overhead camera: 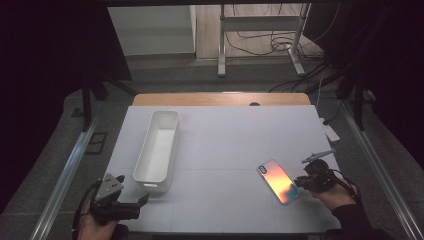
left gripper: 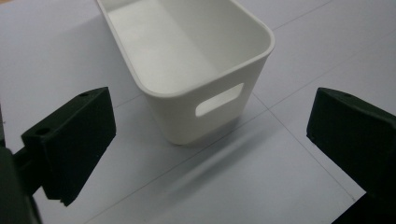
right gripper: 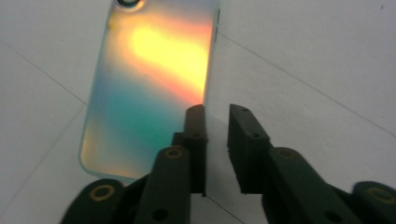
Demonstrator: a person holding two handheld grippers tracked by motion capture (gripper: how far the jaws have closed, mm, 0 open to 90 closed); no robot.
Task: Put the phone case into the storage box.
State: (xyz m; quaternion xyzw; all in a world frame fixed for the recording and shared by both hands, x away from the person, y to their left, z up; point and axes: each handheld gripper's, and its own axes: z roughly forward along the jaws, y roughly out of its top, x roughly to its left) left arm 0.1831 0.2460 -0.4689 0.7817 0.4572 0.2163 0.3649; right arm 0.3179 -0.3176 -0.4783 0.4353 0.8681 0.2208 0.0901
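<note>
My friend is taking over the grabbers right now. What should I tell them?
Left gripper: open, empty, aimed at the handle end of the white bin.
Right gripper: fingers nearly closed at the long edge of the phone case; whether they grip it, I cannot tell.
The case lies flat on the white table mat, to the right of the bin.
The bin is empty.
Done: nothing moved into the bin.
Probably left: grip the case and perhaps put it in the bin.
</note>
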